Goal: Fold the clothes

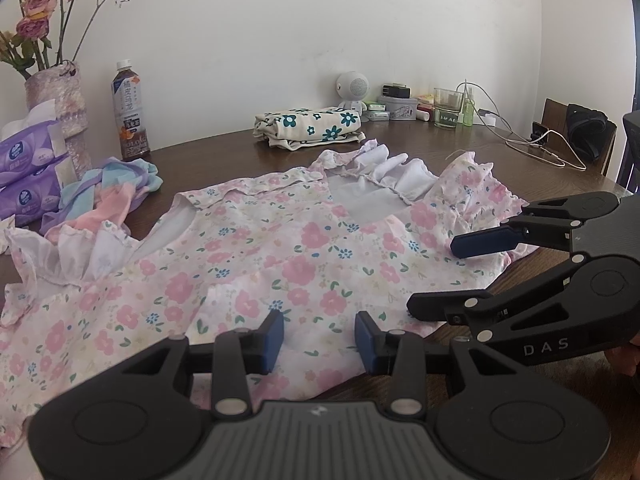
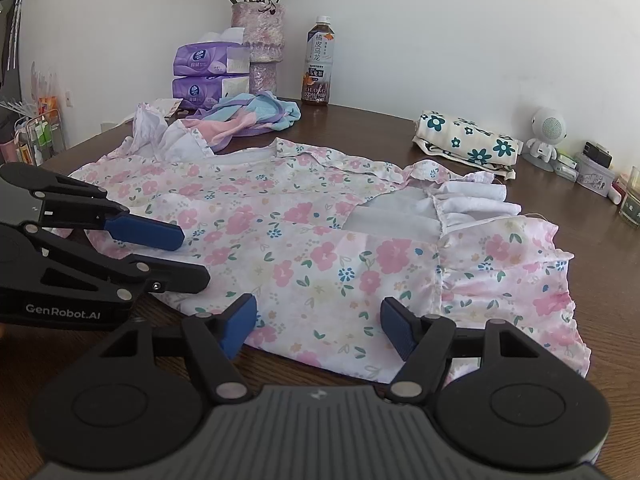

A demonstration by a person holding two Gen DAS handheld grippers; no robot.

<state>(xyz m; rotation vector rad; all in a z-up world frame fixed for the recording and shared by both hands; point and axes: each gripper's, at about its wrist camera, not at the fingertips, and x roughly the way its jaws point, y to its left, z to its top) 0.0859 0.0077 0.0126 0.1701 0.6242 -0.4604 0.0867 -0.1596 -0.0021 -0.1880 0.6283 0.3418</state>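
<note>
A white dress with pink and blue flowers [image 1: 280, 248] [image 2: 320, 240] lies spread flat on the brown table [image 1: 224, 160] [image 2: 592, 216], its white ruffled sleeves at the far side. My left gripper [image 1: 320, 340] [image 2: 192, 258] hovers open over the dress's near hem with nothing between its blue pads. My right gripper [image 2: 318, 328] [image 1: 434, 276] is open too, just above the hem on the right part of the dress, with no cloth pinched. The two grippers sit side by side along the near edge.
A folded cream cloth with teal flowers [image 1: 308, 124] [image 2: 468, 140] lies at the back. A pastel clothes pile [image 1: 108, 192] [image 2: 248, 116], tissue packs [image 1: 28, 172], a vase [image 2: 260, 44] and a tea bottle [image 1: 130, 112] stand at the left. A small speaker [image 1: 352, 88], a glass [image 1: 446, 108] and cables [image 1: 532, 148] are at the right.
</note>
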